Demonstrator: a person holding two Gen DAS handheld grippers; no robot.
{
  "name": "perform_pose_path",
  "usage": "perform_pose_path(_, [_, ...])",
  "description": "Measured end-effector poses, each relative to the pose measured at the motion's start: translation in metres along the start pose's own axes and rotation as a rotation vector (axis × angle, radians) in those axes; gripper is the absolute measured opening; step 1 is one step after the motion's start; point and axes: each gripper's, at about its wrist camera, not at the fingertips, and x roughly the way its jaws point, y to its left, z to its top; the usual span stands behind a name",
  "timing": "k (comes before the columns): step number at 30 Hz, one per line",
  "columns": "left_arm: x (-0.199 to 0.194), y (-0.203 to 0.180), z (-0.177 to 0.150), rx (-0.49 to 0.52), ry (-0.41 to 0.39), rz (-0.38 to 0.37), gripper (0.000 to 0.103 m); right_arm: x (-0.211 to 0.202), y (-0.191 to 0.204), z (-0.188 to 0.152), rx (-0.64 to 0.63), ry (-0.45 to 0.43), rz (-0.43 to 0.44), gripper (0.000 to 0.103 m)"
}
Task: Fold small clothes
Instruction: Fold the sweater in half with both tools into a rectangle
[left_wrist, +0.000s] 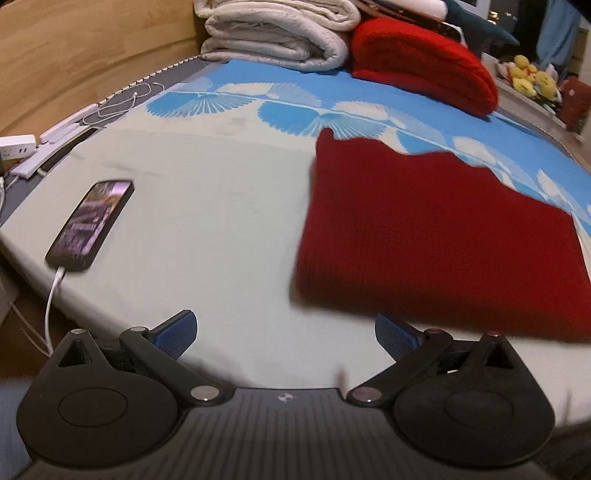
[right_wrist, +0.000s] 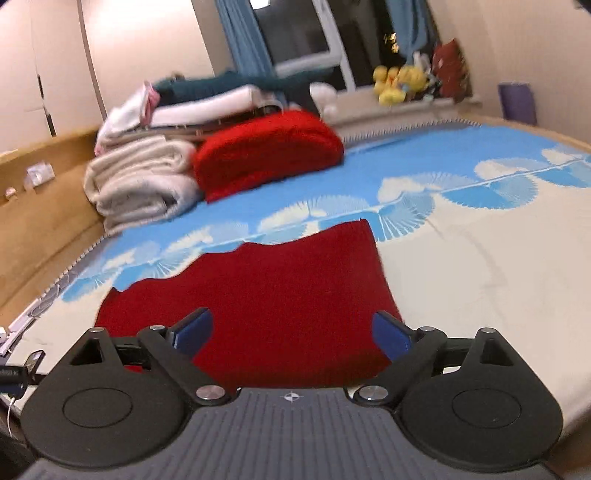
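Here, red cloth (right_wrist: 258, 302) lies beyond spread right claw (right_wrist: 291, 334).

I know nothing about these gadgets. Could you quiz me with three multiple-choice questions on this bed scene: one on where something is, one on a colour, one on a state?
1. Where does the phone lie?
A. On the pale sheet, left of the dark red garment
B. On top of the garment
C. On the folded blankets

2. What colour is the folded blanket beside the cream one?
A. Green
B. Bright red
C. Black

3. How does the left tool stand?
A. Shut on the garment
C. Shut on the phone
B. Open, holding nothing

Answers: 1 A, the phone rests on bare sheet apart from the garment. 2 B, it is plainly red. 3 B, its blue pads stand wide apart over bare sheet.
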Motion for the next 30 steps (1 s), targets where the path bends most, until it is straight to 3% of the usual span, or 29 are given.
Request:
perform_pose_path(2, [-0.011, -0.006, -0.018, 0.018, -0.014, -0.033, 0.103, -0.017, 0.016, -0.023, -0.063, -0.006, -0.002, 0.096])
perform_pose_path(5, [-0.017, -0.024, -0.038, 0.066, -0.044, -0.037, 0.103, -0.026, 0.039, -0.054, -0.202, 0.052, 0.016, 0.096])
perform_pose_path(8, [-0.021, -0.040, -0.048, 0.136, -0.068, -0.039, 0.103, -0.033, 0.048, -0.068, -0.216, 0.113, 0.069, 0.096])
perform_pose_path(19, [-0.025, -0.048, -0.068, 0.173, -0.061, -0.038, 0.103, -0.040, 0.037, -0.072, -0.155, 0.136, 0.040, 0.096])
perform_pose_path(30, [-0.021, -0.049, -0.066, 0.184, -0.055, -0.038, 0.103, -0.034, 0.043, -0.075, -0.189, 0.164, 0.054, 0.096])
